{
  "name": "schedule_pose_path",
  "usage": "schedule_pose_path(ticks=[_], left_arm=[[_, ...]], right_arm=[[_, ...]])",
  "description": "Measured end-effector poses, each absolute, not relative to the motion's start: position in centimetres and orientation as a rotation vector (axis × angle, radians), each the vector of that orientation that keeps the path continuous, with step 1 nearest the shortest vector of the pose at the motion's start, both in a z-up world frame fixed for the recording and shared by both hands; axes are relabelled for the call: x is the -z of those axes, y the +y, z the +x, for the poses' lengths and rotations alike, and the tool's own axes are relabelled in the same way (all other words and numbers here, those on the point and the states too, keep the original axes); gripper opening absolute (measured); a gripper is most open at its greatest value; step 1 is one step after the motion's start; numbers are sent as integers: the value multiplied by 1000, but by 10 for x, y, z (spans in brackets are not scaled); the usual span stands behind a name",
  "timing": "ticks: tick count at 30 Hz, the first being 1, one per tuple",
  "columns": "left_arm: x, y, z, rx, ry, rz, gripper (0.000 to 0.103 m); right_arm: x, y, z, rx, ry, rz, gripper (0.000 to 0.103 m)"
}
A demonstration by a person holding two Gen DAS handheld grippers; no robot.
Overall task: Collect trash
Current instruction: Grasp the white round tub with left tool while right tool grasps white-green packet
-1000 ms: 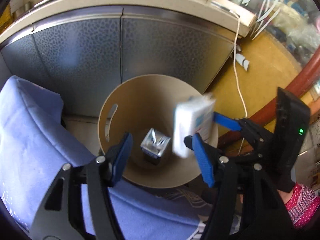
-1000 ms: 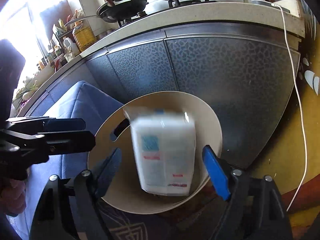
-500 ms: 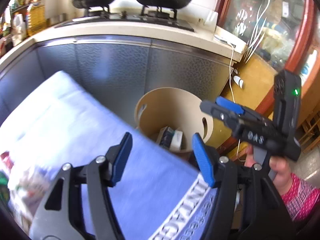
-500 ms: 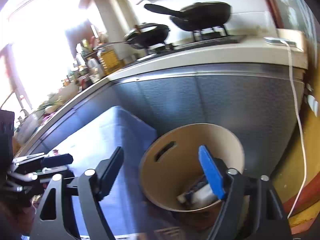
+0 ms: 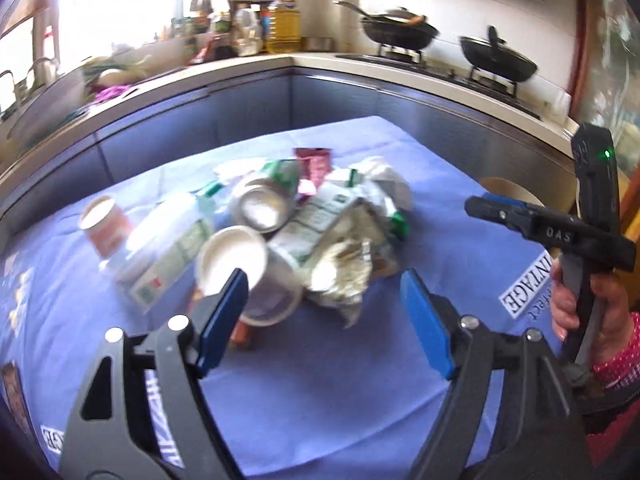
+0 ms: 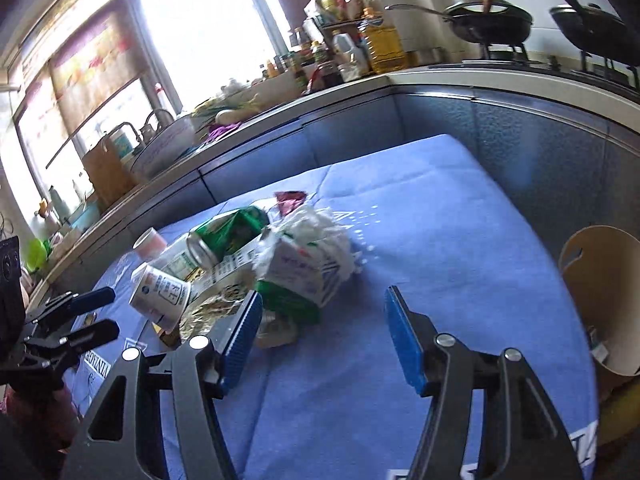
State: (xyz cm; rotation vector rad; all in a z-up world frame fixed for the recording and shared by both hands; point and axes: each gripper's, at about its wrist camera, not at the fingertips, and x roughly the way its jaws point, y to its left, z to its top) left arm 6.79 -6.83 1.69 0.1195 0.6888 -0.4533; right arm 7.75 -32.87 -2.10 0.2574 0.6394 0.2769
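Trash sits heaped on the blue cloth; both grippers are empty, left gripper opening, right gripper closing. Pick one outer piece, probably the paper cup.

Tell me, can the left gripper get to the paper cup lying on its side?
Probably yes. The left gripper has nothing between its opening jaws, and the paper cup lies at the near edge of the trash pile, mouth toward it. Nothing stands in front. The carton touches the cup behind, so it may get nudged.
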Motion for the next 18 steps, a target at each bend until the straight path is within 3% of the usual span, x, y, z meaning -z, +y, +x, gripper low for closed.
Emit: schedule_pose_path(ticks=[3, 13, 17, 18], left_arm=[[-13, -35, 76, 363, 683, 81, 88], [7, -22, 114, 359, 704, 22, 89], [9, -30, 127, 362, 704, 14, 88], [9, -32, 130, 365, 701, 14, 81]], right_arm=[[23, -296, 88, -305, 669, 213, 63], [38, -255, 113, -218, 719, 50, 61], [46, -261, 122, -218, 753, 75, 21], [47, -263, 122, -224, 758, 83, 12]])
